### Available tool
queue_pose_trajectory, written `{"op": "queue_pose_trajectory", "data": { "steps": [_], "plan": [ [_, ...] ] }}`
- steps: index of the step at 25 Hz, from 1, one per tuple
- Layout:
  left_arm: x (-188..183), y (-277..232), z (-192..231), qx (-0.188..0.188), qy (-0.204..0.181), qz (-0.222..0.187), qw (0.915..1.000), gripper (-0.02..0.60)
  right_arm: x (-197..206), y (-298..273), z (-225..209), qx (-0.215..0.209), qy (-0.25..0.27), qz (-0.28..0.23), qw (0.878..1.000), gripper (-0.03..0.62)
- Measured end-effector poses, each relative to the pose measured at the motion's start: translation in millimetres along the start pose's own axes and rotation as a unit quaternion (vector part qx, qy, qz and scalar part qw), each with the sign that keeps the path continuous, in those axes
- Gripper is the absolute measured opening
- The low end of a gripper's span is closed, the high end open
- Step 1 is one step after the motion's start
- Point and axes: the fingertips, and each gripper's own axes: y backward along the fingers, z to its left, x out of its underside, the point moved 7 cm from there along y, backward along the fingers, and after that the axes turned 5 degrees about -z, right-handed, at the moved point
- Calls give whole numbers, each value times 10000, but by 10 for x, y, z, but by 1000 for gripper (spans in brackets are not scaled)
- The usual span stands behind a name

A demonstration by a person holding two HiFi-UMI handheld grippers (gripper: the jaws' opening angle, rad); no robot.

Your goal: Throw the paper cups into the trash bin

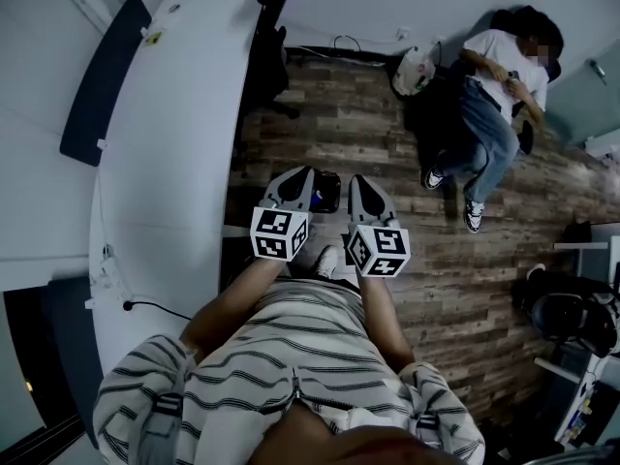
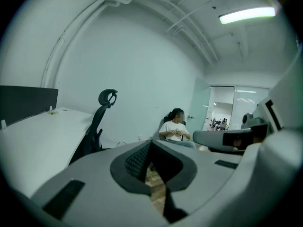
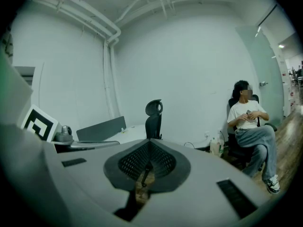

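Head view, left gripper (image 1: 304,174) and right gripper (image 1: 359,180) pointing forward, side by side, fingers closed, empty.

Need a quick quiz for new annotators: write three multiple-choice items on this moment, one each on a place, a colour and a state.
1. Where is the black office chair?
A. at the edge of the white desk
B. on the desk top
C. tipped over mid-floor
2. What colour top does the seated person wear?
A. red
B. white
C. green
3. How does the left gripper stand?
A. wide open
B. shut on a paper cup
C. shut, empty
Answers: 1 A, its back rises beside the desk; 2 B, plainly white in every view; 3 C, its jaws meet with nothing between.
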Motion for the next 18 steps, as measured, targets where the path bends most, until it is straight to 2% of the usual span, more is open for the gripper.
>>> {"op": "queue_pose_trajectory", "data": {
  "steps": [18],
  "plan": [
    [-237, -41, -216, 214, -329, -453, 9982, 25, -240, 76, -116, -49, 258, -468, 9986, 11]
  ]
}}
